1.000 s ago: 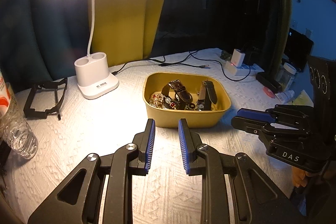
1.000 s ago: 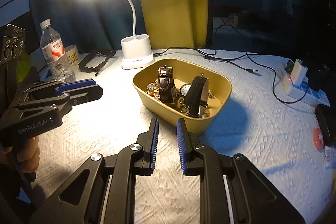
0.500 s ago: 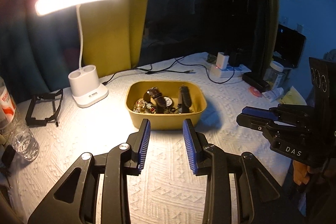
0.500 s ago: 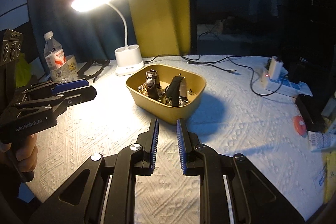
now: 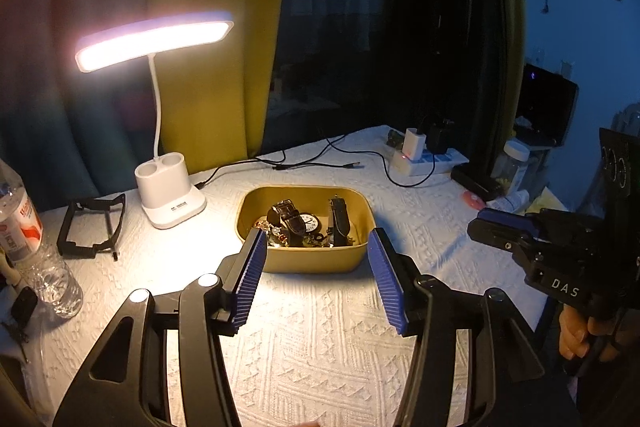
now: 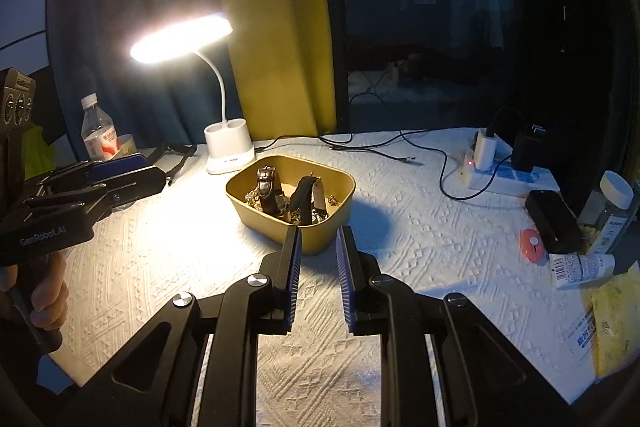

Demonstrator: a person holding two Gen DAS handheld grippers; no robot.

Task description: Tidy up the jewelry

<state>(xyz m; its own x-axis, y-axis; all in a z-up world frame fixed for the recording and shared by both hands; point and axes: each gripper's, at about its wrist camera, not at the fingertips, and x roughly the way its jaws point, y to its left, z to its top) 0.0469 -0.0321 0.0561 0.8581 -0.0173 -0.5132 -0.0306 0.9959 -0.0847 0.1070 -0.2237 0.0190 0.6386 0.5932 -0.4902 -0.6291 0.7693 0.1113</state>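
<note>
A yellow tray (image 5: 304, 263) sits mid-table on the white cloth, holding a brown-strap watch (image 5: 286, 213), a black strap (image 5: 339, 219) and a tangle of gold jewellery. My left gripper (image 5: 316, 239) hovers in front of the tray, short of it; its jaws are opening wide with nothing between them. From the right wrist view the tray (image 6: 272, 223) lies just ahead of my right gripper (image 6: 320, 231), whose pads stand a narrow gap apart, empty. Each gripper shows in the other's view: the right gripper (image 5: 492, 227) and the left gripper (image 6: 132, 171), both in a person's hands.
A lit white desk lamp (image 5: 172, 203) stands left of the tray, with a black frame (image 5: 92, 225) and a water bottle (image 5: 24, 235) further left. Cables and a power strip (image 5: 424, 163) lie behind. A black box (image 6: 552, 219), jar (image 6: 612, 207) and orange disc (image 6: 532, 243) crowd the right edge.
Both grippers have drawn back and risen, so the tray looks smaller and farther. The left jaws have spread much wider; the right gap is unchanged.
</note>
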